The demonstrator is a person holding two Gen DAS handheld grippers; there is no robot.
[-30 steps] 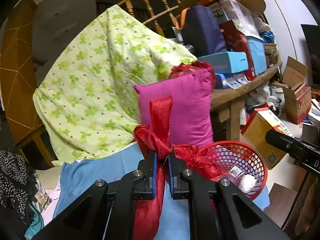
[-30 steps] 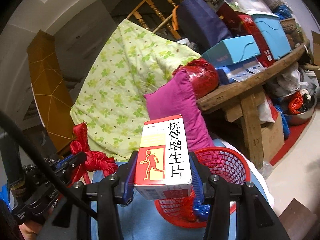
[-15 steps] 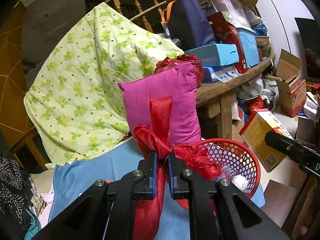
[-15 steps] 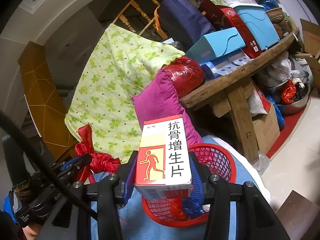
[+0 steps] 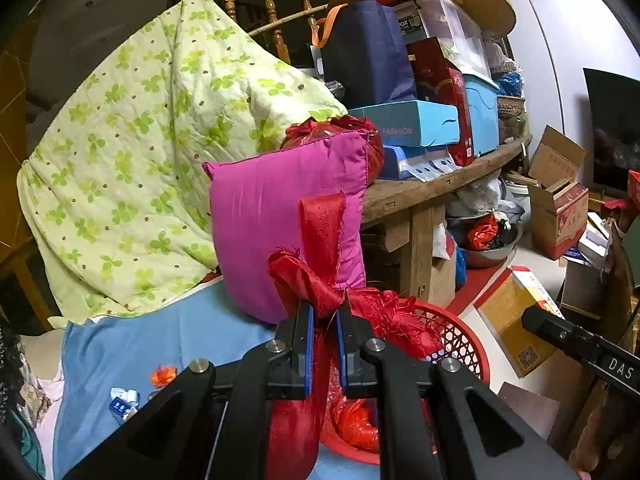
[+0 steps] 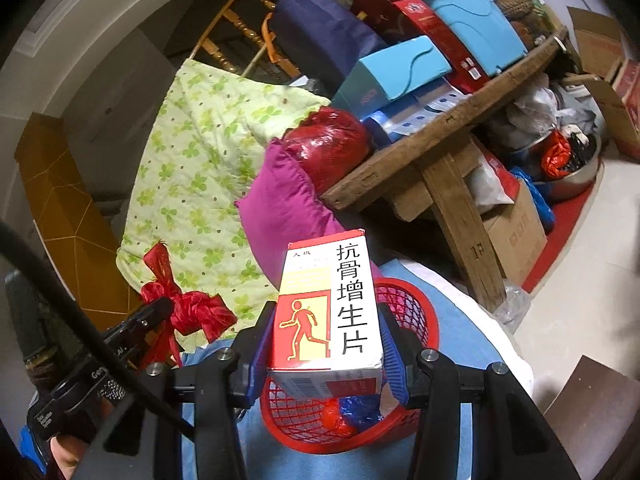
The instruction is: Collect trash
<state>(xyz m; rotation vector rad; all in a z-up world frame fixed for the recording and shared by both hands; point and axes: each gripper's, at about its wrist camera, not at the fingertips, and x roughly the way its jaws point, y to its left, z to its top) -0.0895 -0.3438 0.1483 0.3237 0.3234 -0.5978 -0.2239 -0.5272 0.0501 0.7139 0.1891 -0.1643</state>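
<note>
My left gripper (image 5: 323,320) is shut on a red ribbon bow (image 5: 320,248), held above the near rim of a red mesh basket (image 5: 460,344); the ribbon's tail hangs down between the fingers. In the right wrist view my right gripper (image 6: 326,344) is shut on a red, yellow and white medicine box (image 6: 326,308) with black Chinese characters, held over the red basket (image 6: 404,308). Red and blue wrappers lie in that basket. The left gripper (image 6: 160,308) with the bow (image 6: 188,312) shows at the left of that view. Small scraps (image 5: 124,398) lie on the blue sheet (image 5: 160,332).
A magenta pillow (image 5: 280,220) and a green floral quilt (image 5: 140,152) lean behind the basket. A wooden table (image 5: 432,188) stacked with boxes and bags stands to the right. Cardboard boxes (image 5: 560,208) and a metal bowl (image 5: 492,248) sit on the floor.
Both grippers have drifted toward the basket, keeping their loads. The basket sits lower and nearer under the box and the bow, and scraps on the blue sheet have come into the left view.
</note>
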